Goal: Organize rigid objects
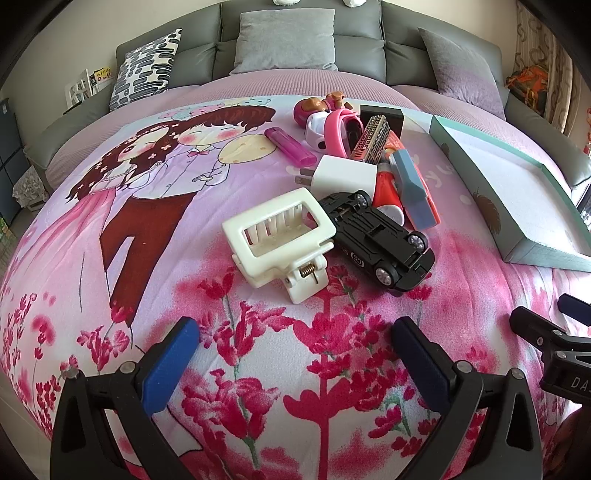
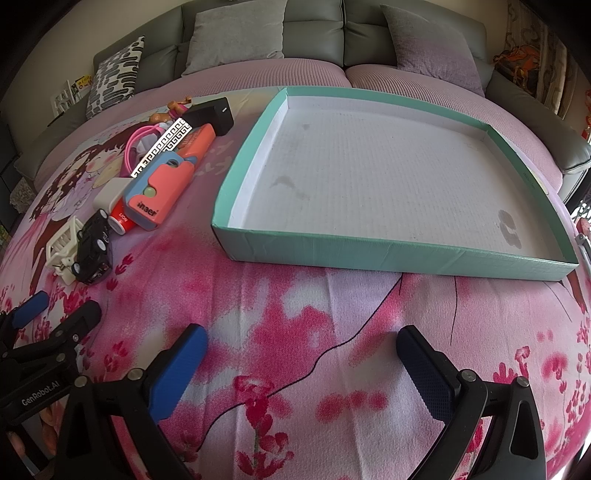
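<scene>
A pink floral bedspread with a cartoon couple print covered the surface before a grey sofa.

The left gripper and right gripper both hovered with jaws spread apart, holding nothing. A cream plastic hair claw clip touched an overturned black toy car at the near end of the clutter pile, left of the shallow teal cardboard tray.

- Hair clip: glossy cream plastic, with a small metal spring.
- Toy car: shiny black plastic.
- Blanket: printed cloth, matt, finely textured.
- Box: matt teal cardboard, white paper lining.
- Sofa: smooth grey leather-like covering.
</scene>
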A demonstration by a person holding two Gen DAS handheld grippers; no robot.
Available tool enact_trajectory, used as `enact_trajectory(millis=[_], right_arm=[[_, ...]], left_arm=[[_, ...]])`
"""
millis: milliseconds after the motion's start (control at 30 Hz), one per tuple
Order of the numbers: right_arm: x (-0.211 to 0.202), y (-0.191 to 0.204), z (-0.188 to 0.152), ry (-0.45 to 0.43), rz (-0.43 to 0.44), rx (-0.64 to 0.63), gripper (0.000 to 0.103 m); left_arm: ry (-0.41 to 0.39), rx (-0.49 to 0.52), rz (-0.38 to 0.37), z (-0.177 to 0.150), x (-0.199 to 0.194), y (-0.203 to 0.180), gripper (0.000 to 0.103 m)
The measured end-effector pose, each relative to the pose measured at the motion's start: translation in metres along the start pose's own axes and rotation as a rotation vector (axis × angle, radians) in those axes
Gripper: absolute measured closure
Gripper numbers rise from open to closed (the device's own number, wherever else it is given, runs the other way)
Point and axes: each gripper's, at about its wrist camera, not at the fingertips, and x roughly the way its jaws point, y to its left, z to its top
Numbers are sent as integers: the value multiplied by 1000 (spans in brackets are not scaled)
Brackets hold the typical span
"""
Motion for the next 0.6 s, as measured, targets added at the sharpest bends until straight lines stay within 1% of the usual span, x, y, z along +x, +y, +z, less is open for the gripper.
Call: enact_trajectory(millis=[367, 467, 533, 600], right_arm=[[-3, -2, 1, -1, 0, 3, 0], [-9, -6, 3, 0, 8, 29, 0], [-20, -9, 8, -31, 9, 50, 0], [-31, -10, 14, -67, 19, 56, 0]], left_arm=[[12, 18, -6, 5, -2, 0, 0], [5, 26, -39, 9, -12, 3, 0], [4, 19, -62, 14, -20, 6, 0], [-14, 14, -74, 21, -29, 11, 0]])
